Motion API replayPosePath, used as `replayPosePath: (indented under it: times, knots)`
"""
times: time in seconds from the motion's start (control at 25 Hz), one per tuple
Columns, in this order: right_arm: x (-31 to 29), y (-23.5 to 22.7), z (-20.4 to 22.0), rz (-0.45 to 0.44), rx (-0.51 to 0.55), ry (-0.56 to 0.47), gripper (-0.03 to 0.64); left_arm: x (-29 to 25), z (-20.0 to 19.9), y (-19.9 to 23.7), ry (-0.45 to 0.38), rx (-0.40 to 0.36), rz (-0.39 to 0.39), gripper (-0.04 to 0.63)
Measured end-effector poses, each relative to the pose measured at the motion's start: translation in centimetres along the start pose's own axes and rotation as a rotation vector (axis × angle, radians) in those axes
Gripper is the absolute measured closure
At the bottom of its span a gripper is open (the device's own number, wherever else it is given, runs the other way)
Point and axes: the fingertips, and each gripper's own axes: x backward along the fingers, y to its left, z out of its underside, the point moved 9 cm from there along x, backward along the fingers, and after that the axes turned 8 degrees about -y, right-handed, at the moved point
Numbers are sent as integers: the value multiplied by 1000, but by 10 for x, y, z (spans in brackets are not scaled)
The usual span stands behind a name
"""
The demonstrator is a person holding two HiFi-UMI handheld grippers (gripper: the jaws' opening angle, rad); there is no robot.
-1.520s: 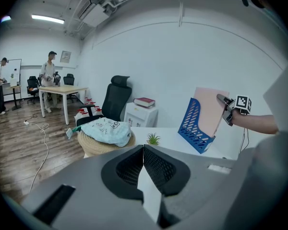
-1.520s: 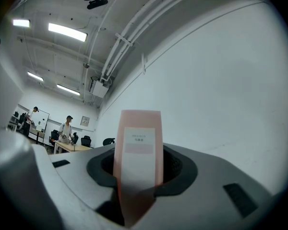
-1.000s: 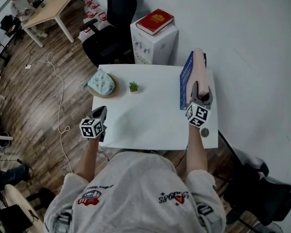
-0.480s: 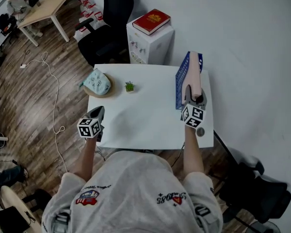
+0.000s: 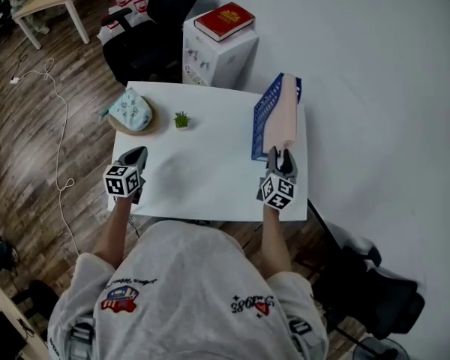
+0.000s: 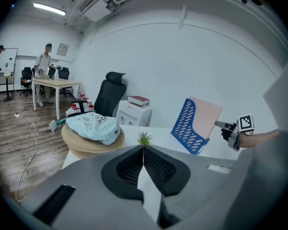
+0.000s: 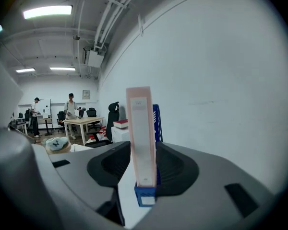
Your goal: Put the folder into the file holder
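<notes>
Now the right gripper [image 5: 280, 155] has backed off the folder [image 5: 286, 117], jaws closing yet clear of it; left gripper [image 5: 138, 154] stays clenched, empty.

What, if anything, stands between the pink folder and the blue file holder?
Nothing visible does: the folder already stands inside the file holder. The right gripper sits at its near edge, jaws closing with only the folder between them.

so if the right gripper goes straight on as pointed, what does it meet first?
The pink folder, spine-on, upright in the blue file holder, dead ahead between the closing jaws of the right gripper, pads not pressing it. Depth unclear.
</notes>
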Motion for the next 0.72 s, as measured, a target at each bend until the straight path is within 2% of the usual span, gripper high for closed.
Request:
replayPosePath:
  times: [0.16, 0.36, 0.52, 0.72]
  knots:
    - [9, 10, 28, -18, -1, 105, 549, -4, -1, -2, -4, 0, 13, 589]
    - [9, 37, 43, -79, 20, 183, 609, -8, -11, -6, -25, -40, 26, 589]
    - [0, 65, 31, -153, 35, 169, 610, -9, -28, -11, -62, -97, 38, 589]
    - [-13, 92, -3, -211, 34, 89, 612, -9, -51, -20, -125, -165, 57, 589]
